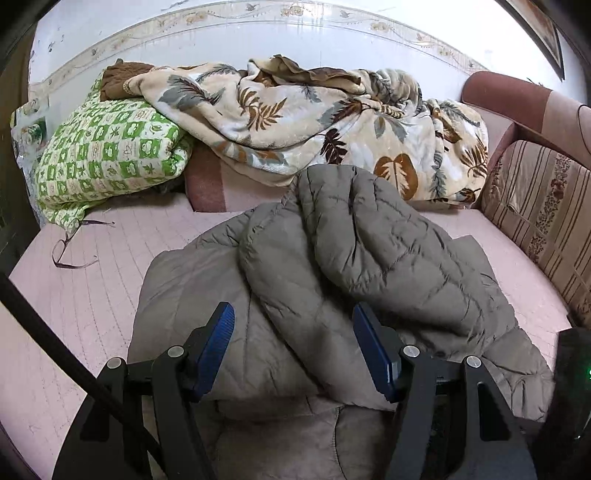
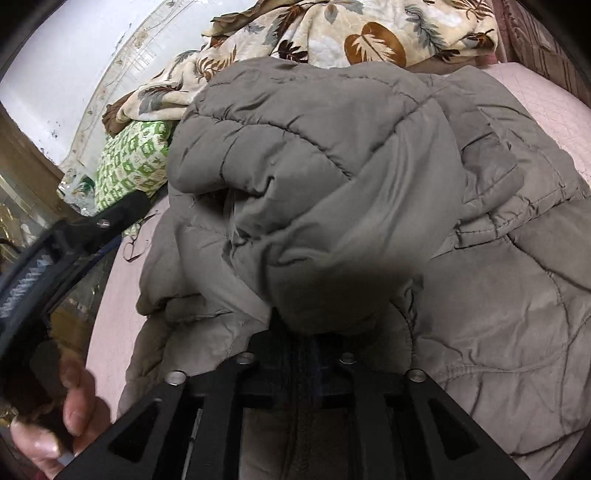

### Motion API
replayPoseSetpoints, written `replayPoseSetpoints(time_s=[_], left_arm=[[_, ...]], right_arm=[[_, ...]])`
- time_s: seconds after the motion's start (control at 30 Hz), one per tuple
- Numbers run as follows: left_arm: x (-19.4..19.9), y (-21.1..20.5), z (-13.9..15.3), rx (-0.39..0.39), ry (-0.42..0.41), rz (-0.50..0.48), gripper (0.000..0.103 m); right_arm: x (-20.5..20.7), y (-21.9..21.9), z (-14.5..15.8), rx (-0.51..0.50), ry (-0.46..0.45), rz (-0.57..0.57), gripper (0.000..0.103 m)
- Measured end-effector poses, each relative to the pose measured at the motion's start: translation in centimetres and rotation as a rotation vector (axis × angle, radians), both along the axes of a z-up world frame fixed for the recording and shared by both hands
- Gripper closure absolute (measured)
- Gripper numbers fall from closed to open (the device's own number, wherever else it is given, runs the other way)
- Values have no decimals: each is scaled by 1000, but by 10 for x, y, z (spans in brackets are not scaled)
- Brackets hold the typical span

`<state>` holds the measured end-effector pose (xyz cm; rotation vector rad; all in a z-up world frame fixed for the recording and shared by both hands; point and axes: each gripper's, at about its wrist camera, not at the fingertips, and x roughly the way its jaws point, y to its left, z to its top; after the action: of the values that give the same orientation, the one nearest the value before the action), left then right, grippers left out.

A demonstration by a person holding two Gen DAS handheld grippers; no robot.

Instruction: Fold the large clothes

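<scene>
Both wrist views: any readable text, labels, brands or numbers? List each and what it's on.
None readable.
Green checked quilt: squares hold small motifs, perhaps characters, too small to read.
Grey padded jacket: no label or brand showing.
Leaf-print blanket and wall border: pattern only, no lettering.

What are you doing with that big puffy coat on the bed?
A person is folding a grey puffy coat on a pink bed, with a gripper in each hand. The left gripper hovers open just above the coat. The right gripper's tips are hidden under a bunched fold of the coat. A leaf-patterned blanket is heaped behind.
</scene>
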<state>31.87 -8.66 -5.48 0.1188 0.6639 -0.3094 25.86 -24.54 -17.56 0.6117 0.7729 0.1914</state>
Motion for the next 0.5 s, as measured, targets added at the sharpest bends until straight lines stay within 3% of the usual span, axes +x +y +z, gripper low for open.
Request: replayPoseSetpoints(time_s=[0.03,0.07,0.2,0.3,0.4,0.5], left_arm=[[1,0,0,-1,0,1,37],[1,1,0,-4,0,3,37],[2,4,5,-21,-15,15,37],[4,4,7,-37,-30,30,37],[6,2,6,-30,-33,30,37],[8,-2,3,10,-42,35,37]], right_arm=[[-4,-3,4,-18,-2,5,66],[-8,-4,8,-32,-4,11,63],[-37,-9,32,-75,-68,39,63],[-59,-18,63,-156,-193,-3,63],[-50,-23,101,-237,-309,-44,63],[-22,-25,126,-260,-356,-65,63]])
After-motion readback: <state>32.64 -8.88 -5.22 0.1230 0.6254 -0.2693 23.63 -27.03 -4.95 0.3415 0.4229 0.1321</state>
